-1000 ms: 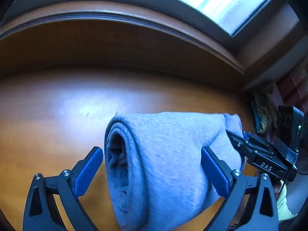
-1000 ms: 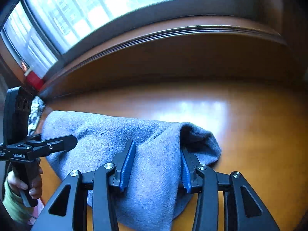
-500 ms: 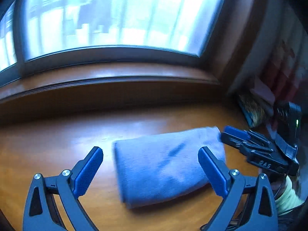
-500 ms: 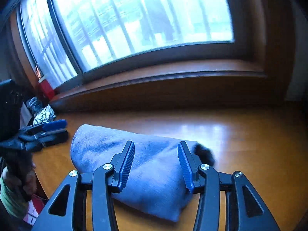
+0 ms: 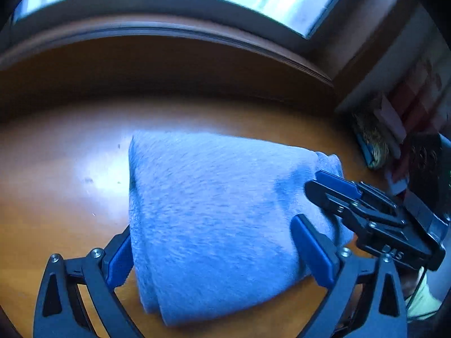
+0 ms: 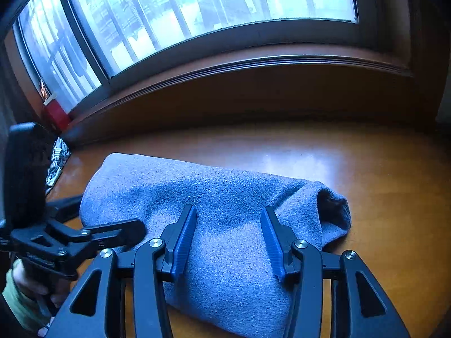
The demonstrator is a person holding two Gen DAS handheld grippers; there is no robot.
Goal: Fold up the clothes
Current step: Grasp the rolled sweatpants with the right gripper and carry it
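Observation:
A grey folded garment (image 5: pixel 214 214) lies as a thick bundle on the wooden table (image 5: pixel 62 197). My left gripper (image 5: pixel 212 225) is open wide and straddles the bundle's near end. Its left finger is partly hidden behind the cloth, and its right finger lies along the cloth's side. My right gripper (image 6: pixel 229 209) is open too, with its blue pads (image 6: pixel 183 242) over the top of the garment (image 6: pixel 225 267), near the rolled end (image 6: pixel 332 211). In the left wrist view the right gripper (image 5: pixel 315 186) comes in over the bundle's far right end.
A raised wooden sill (image 6: pixel 253 64) and a window run along the table's far edge. A patterned item (image 5: pixel 369 146) and some boxes crowd the right end. Near the window stand a red object (image 6: pixel 56 114) and patterned cloth (image 6: pixel 57 160). A hand in a green sleeve (image 6: pixel 19 295) holds the left gripper.
Half a second ago both grippers had drawn back, with the bundle farther off. Both have come back in close over it. The right jaws stand slightly wider than a second ago.

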